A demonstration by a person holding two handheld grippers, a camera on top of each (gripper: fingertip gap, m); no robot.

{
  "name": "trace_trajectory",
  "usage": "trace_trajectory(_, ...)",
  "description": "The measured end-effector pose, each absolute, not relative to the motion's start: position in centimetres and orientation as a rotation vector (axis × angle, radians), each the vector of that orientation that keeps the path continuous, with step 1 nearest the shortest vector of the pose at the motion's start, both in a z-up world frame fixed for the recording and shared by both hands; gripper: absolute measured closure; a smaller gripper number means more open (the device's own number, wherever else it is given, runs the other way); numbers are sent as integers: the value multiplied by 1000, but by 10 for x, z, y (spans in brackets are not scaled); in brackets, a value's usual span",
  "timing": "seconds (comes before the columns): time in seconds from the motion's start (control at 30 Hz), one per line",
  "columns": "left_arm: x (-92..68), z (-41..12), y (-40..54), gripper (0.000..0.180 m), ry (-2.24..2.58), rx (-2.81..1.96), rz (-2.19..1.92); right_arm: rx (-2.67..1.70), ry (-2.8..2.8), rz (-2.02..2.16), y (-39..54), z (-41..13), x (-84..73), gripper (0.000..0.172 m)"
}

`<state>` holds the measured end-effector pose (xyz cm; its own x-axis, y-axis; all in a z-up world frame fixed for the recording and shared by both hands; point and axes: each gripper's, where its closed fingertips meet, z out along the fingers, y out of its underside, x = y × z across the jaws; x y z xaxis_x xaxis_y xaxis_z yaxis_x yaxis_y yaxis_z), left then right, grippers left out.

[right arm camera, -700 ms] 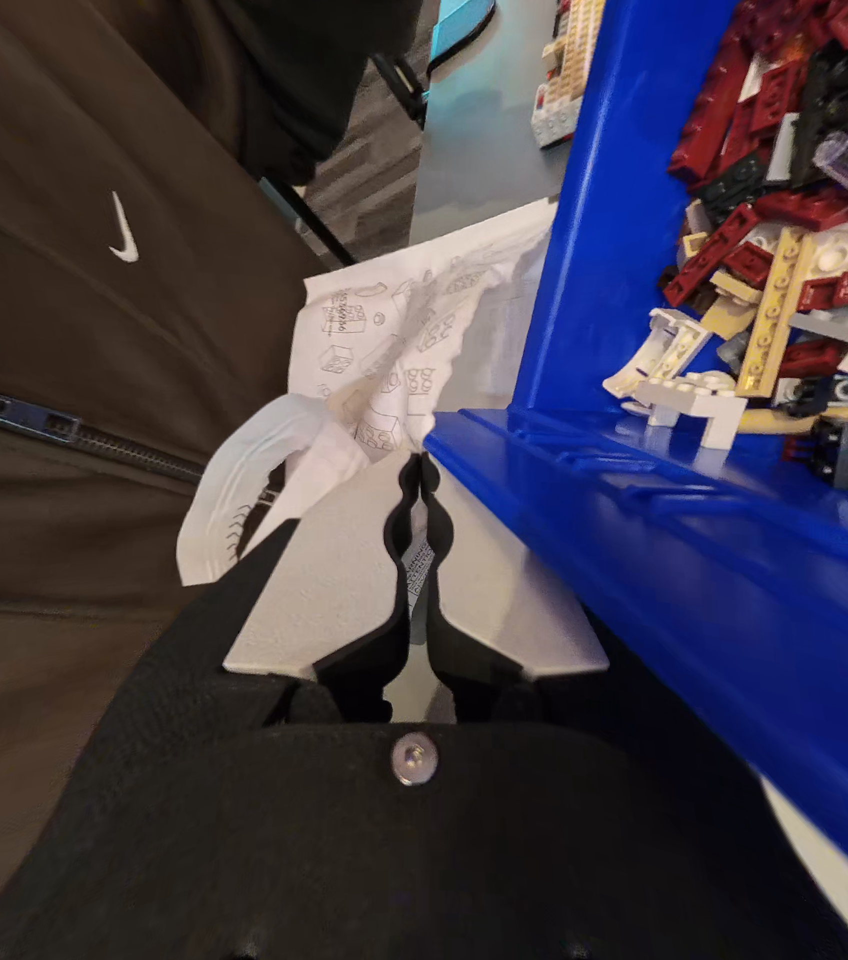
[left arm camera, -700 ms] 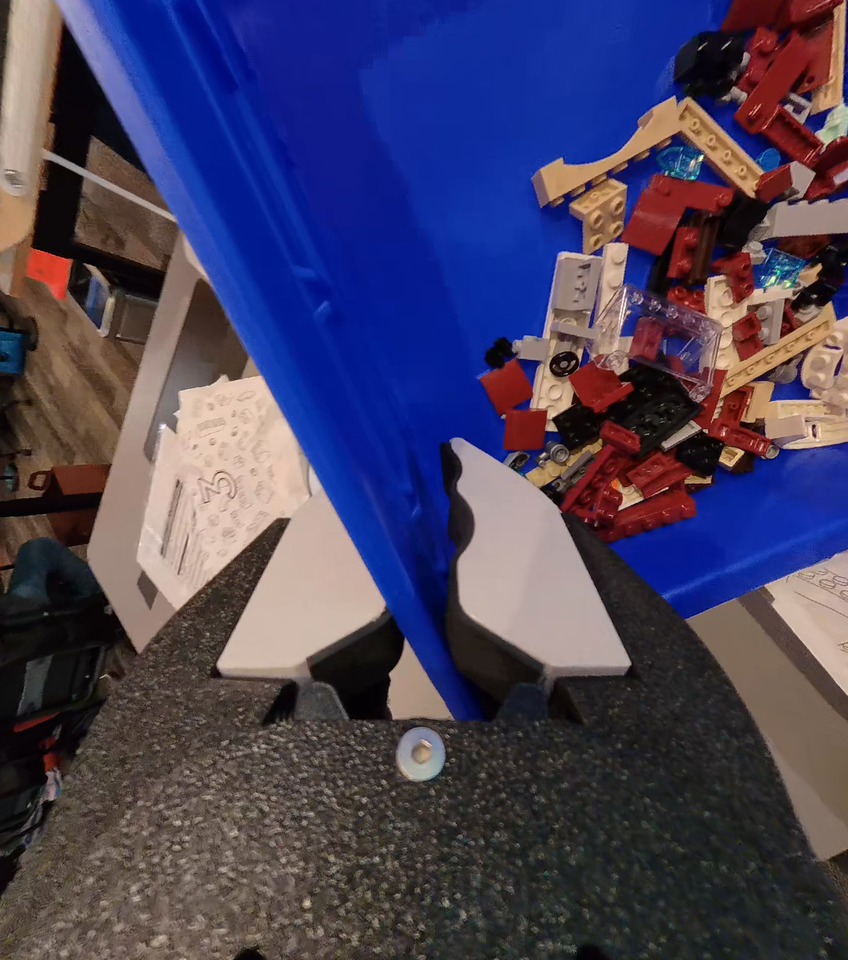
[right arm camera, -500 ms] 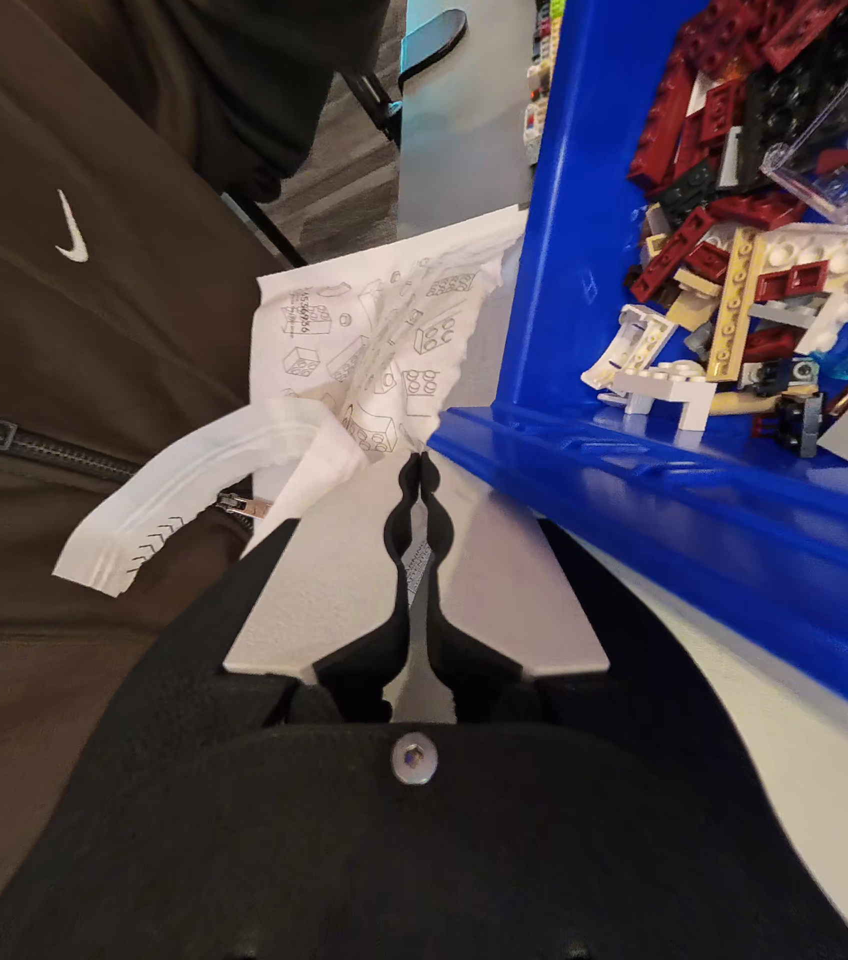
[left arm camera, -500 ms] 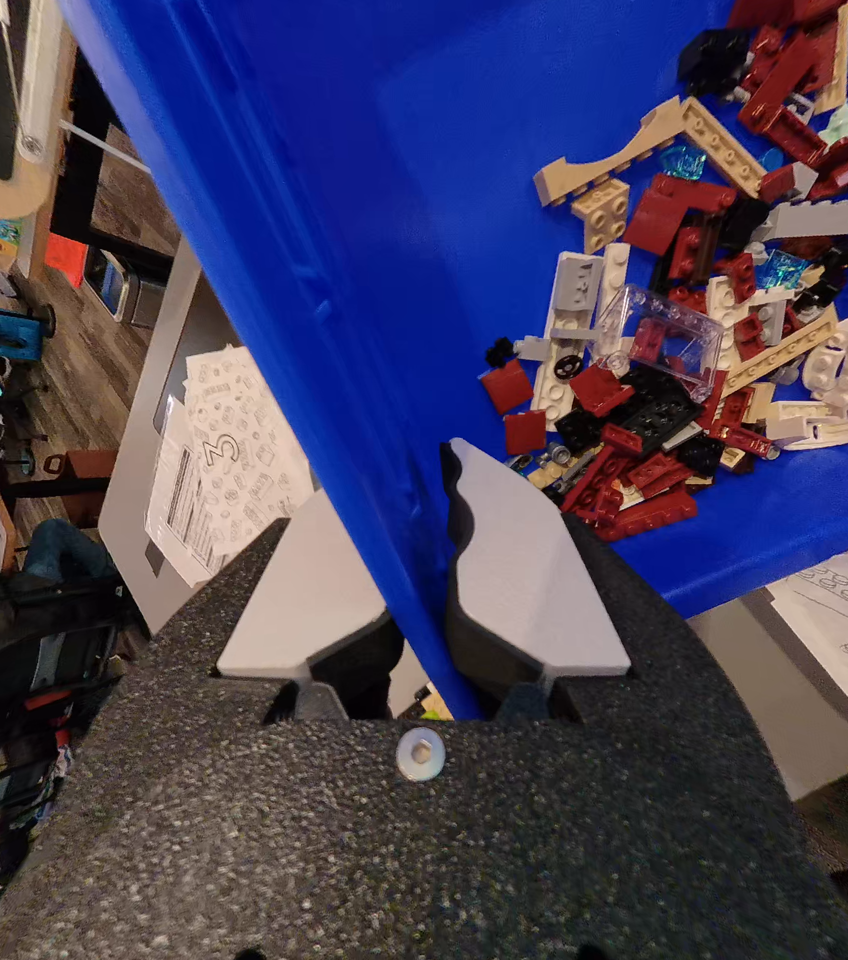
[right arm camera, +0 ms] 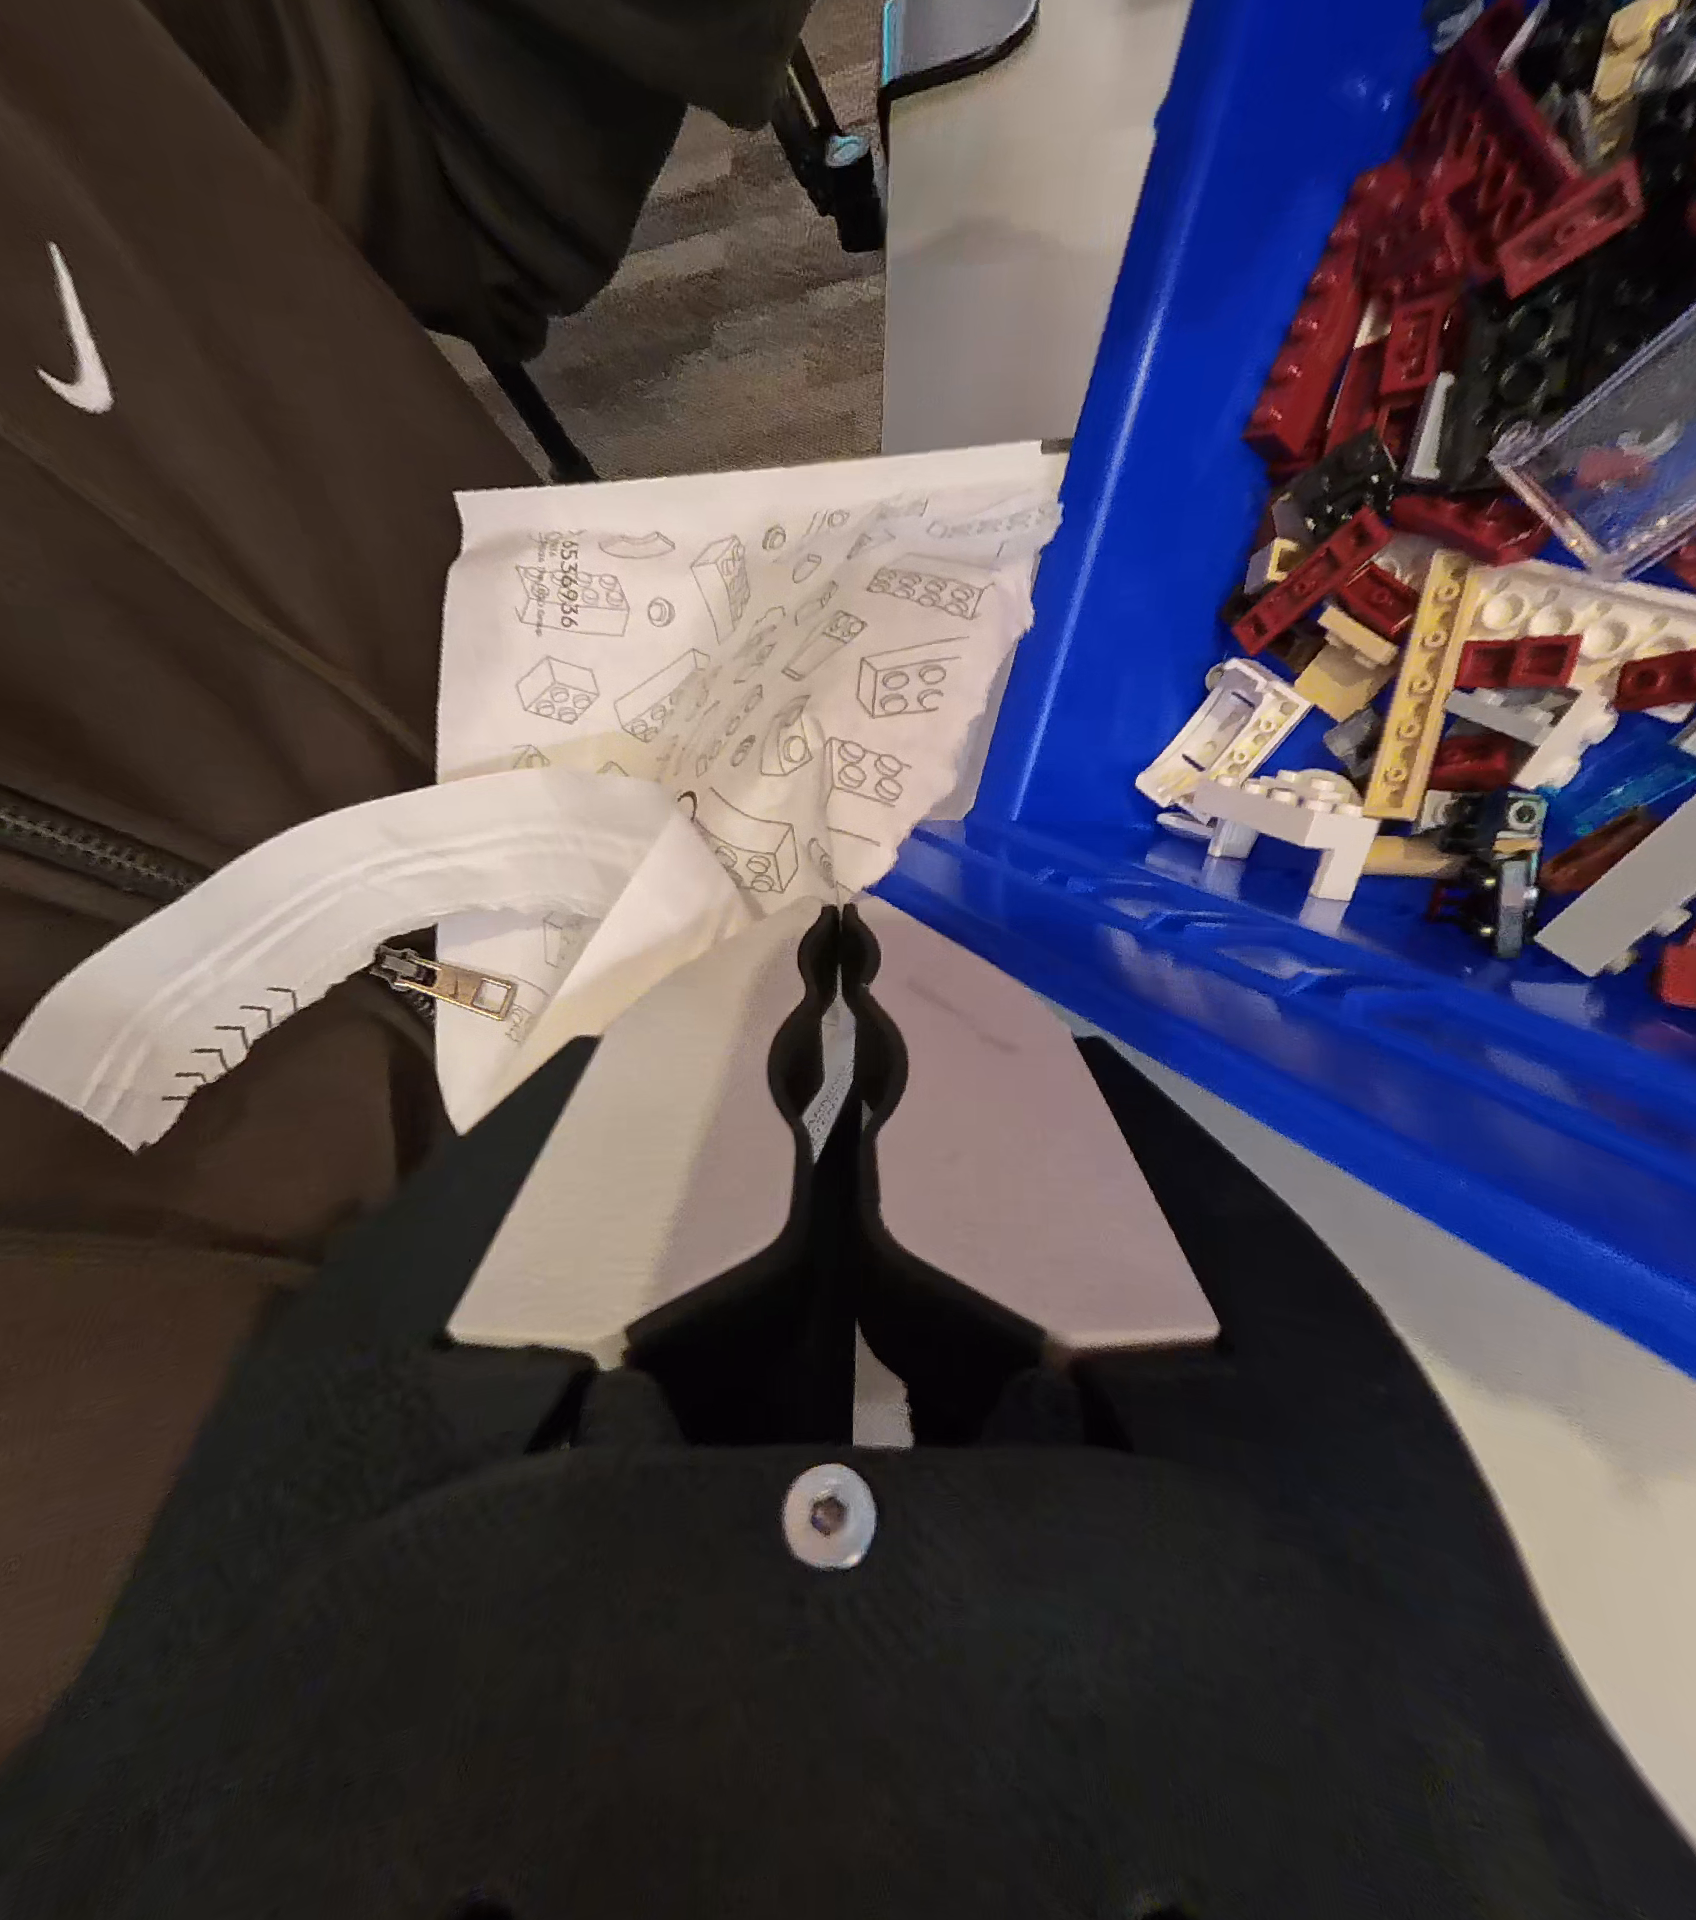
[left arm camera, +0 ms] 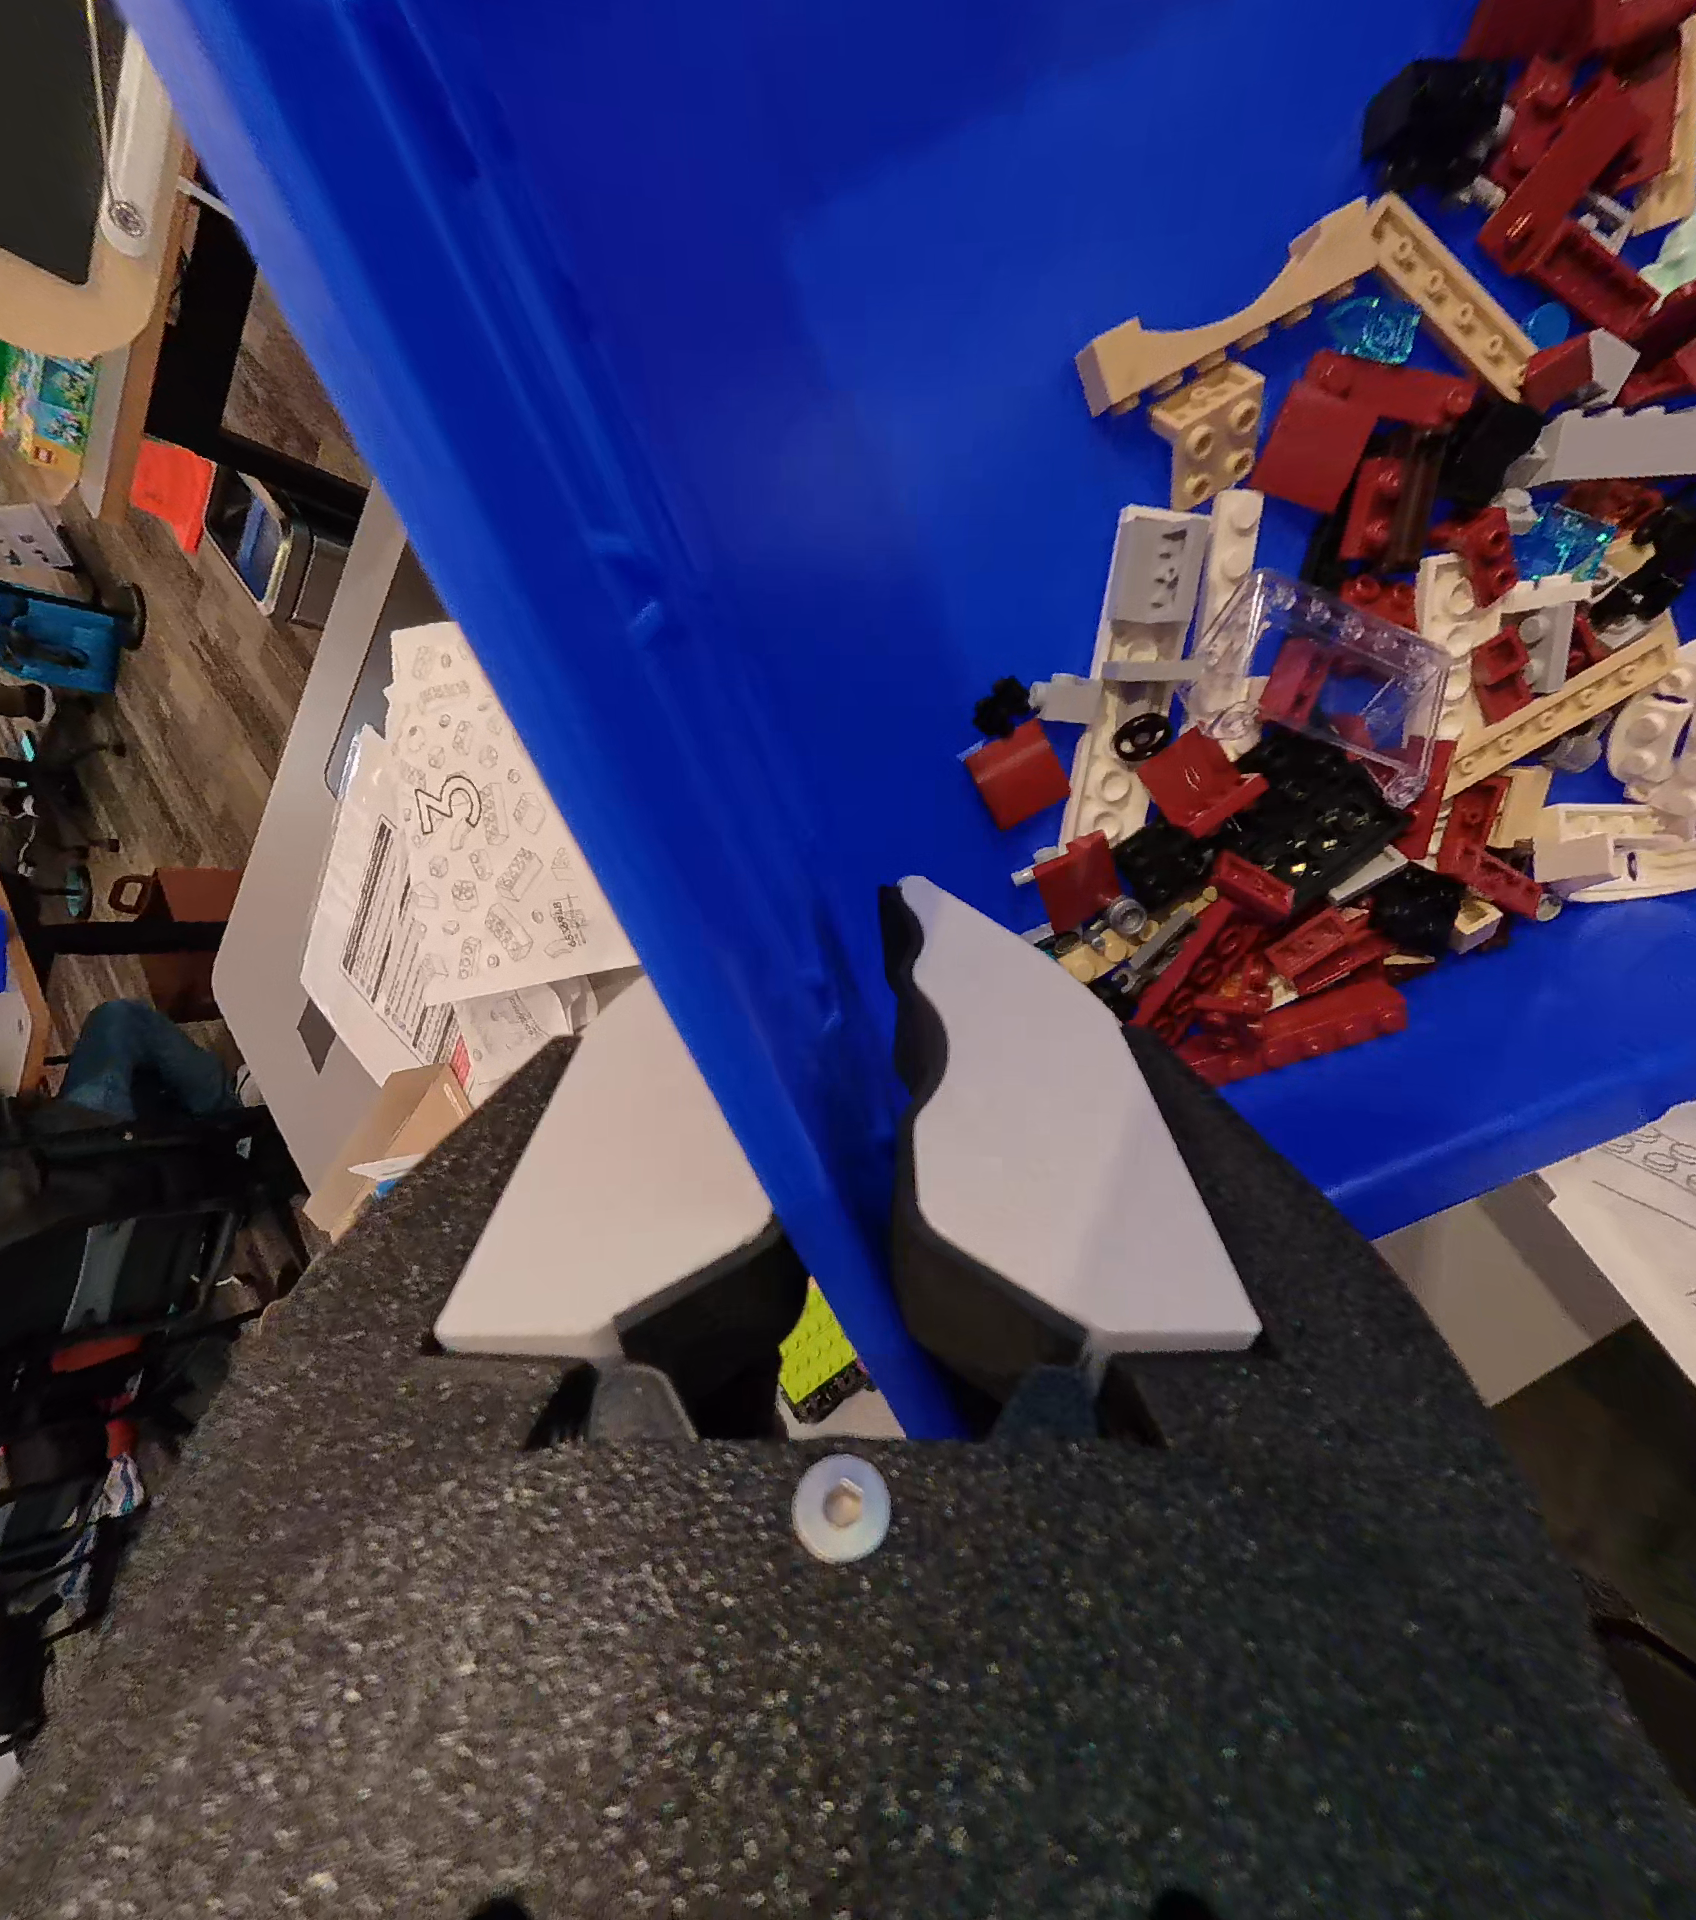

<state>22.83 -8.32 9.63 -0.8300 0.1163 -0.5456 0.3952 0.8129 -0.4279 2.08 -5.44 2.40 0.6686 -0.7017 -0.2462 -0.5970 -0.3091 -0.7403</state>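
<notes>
In the left wrist view, a printed white paper bag [left arm camera: 449,831] lies on the grey table [left arm camera: 304,831] at centre left, with chairs and floor clutter beyond it at the far left edge. The left tool [left arm camera: 823,977] sits low in the middle of the frame and pinches the side wall of a blue plastic bin [left arm camera: 678,520]: the right finger [left arm camera: 1020,1122] is inside the bin against the wall, while the left finger [left arm camera: 615,1164] is outside it, its tip hidden behind the wall. The bin is tilted, and a heap of toy building bricks [left arm camera: 1395,727] in dark red, black, white and tan fills the right half, with a clear windscreen piece [left arm camera: 1322,686] on top.

In the right wrist view, a person's brown zipped jacket [right arm camera: 148,623] fills the left side. At centre, the right tool [right arm camera: 841,920] is pressed together on the torn edge of a white paper bag [right arm camera: 719,665] printed with brick outlines, a torn strip [right arm camera: 304,925] curling off to the left. The tool's tips lie just beside the corner of the blue bin [right arm camera: 1135,914], which occupies the right side with the bricks [right arm camera: 1498,520] inside.
</notes>
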Motion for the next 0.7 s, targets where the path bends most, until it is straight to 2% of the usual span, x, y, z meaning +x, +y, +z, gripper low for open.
trace_trajectory(0.43, 224, 87, -93, 167, 2523, 405, -690, -2105, 914, -281, -53, 25, 17, 172)
trace_trajectory(0.7, 227, 81, -116, 167, 2519, 477, -657, -2082, 895, -175, -65, 22, 31, 172)
